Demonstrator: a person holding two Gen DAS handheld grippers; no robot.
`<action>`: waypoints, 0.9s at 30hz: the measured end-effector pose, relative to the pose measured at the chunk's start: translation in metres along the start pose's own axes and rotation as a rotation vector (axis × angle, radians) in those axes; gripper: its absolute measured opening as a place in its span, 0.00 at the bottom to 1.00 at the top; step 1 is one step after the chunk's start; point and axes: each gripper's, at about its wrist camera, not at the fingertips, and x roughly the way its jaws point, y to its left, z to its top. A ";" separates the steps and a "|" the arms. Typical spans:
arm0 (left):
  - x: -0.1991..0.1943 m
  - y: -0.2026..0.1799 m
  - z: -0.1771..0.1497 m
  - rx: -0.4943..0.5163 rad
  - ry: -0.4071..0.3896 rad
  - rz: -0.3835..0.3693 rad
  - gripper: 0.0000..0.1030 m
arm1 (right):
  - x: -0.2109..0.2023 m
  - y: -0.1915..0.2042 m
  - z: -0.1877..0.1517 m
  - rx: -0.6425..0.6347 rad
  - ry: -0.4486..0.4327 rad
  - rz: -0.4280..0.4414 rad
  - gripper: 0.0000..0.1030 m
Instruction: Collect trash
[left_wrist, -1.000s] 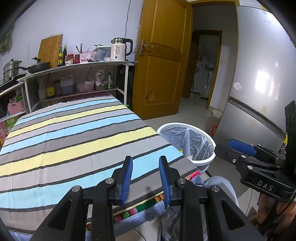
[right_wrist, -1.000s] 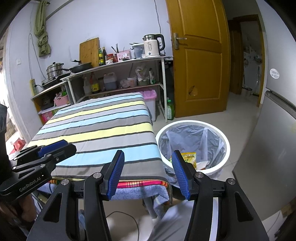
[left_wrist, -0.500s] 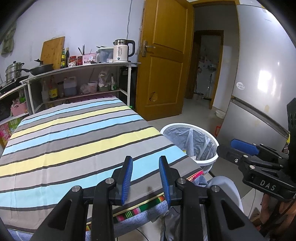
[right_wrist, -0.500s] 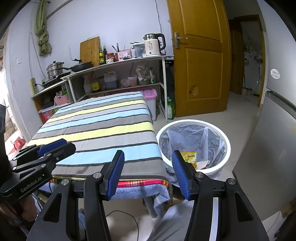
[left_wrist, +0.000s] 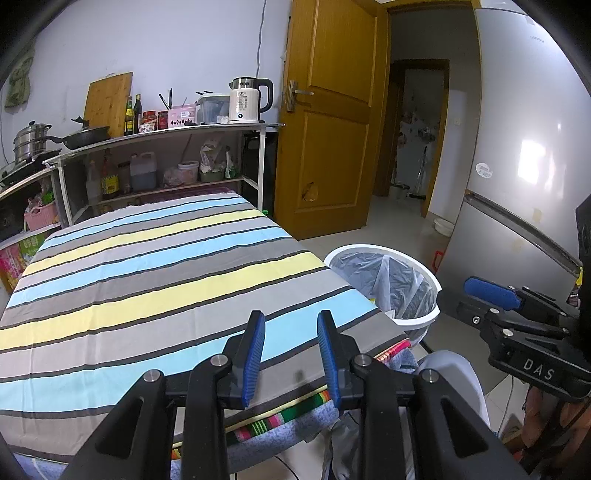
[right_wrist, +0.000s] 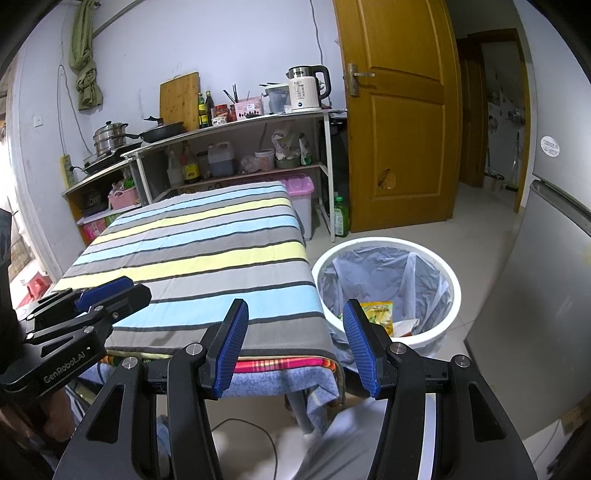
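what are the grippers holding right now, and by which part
Nothing. The left gripper and right gripper both stand open and empty above the striped tablecloth's near edge.

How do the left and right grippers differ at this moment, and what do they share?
The left gripper has its blue pads set closer together; the right gripper stands clearly wider. The left gripper hangs over the striped tablecloth; the right gripper straddles the table's near corner, with one pad seen against the white trash bin, where wrappers already lie. Shared: both are open, hold nothing and point slightly downward.
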 end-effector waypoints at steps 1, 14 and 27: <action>0.000 0.000 0.000 0.001 -0.002 0.001 0.28 | 0.000 0.000 0.000 -0.001 -0.001 0.000 0.53; 0.003 -0.003 -0.001 0.010 0.002 0.016 0.28 | 0.000 0.000 0.001 0.001 0.001 0.000 0.53; 0.006 -0.004 -0.001 0.013 0.009 0.021 0.28 | 0.000 0.000 0.000 -0.001 0.006 0.001 0.53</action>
